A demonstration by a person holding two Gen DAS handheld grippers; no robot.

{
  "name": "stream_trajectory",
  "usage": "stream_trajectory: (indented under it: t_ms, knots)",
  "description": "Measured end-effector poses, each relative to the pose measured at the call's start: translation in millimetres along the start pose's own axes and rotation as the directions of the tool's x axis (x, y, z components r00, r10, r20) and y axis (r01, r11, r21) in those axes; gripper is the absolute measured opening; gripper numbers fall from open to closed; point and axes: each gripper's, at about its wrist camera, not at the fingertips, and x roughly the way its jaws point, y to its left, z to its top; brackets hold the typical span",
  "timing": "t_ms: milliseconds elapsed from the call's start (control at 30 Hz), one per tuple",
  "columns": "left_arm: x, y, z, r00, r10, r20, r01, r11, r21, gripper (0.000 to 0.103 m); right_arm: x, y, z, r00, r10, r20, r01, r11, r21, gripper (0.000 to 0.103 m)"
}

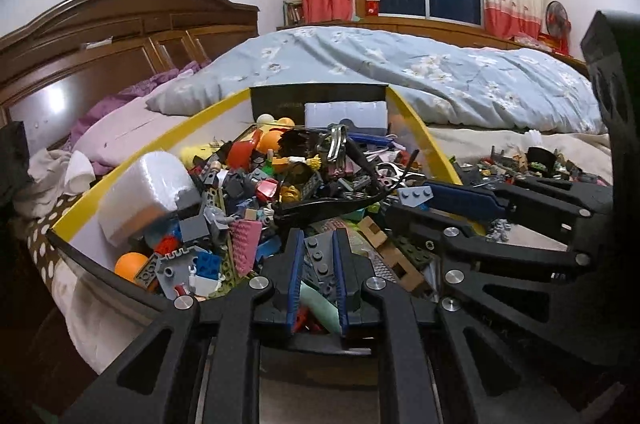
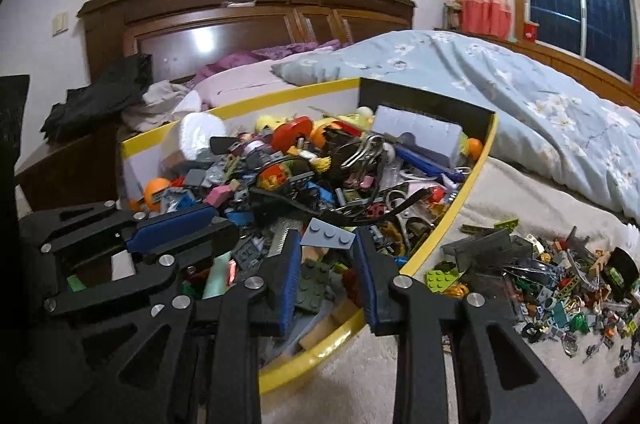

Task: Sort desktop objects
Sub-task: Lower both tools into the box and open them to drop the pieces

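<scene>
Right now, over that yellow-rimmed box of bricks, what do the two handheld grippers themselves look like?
Both match. The left gripper and right gripper are matte black plastic linkages with triangular cut-outs and round silver pivot pins. Each finger carries a blue ribbed pad. No cables, labels, sleeves or hands show in either wrist view.

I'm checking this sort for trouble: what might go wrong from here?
The right gripper pinches the light grey wedge plate only at its fingertips; it may slip back into the yellow-rimmed box. The left gripper sits close beside it, so the two might knock together.
</scene>
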Motion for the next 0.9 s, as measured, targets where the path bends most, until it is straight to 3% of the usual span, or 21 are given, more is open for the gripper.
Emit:
stream_trajectory:
  t_ms: [233,400,533,867,900]
  knots:
    - [2.2,2.3,-0.9,1.000,0.012,0.012,-0.012,1.000,-0.005,0.015,-2.3,-0.5,-6.4,0.997,-0.026,0.074,0.024,0.999,0.037,0.026]
    - [10.9,7.9,1.4,0.991,0.137,0.002,-0.137,0.990,-0.039,0.022,-3.3,5.8,-11.1,0.991,-0.045,0.123,0.047,0.999,-0.007,0.029]
    - [16.8,11.8,3.1,0.981,0.194,-0.009,-0.194,0.979,-0.055,0.024,-4.1,4.5,-10.0,0.992,-0.032,0.124,0.032,0.999,-0.003,0.032]
    - [10.4,9.8,2.0,0.972,0.237,0.002,-0.236,0.968,-0.085,0.024,-7.2,3.1,-11.0,0.991,-0.035,0.132,0.034,0.999,0.012,0.032]
    - [6.5,8.9,3.7,0.975,0.224,0.008,-0.222,0.970,-0.103,0.024,-12.1,2.9,-12.5,0.986,-0.062,0.153,0.057,0.998,0.035,0.037]
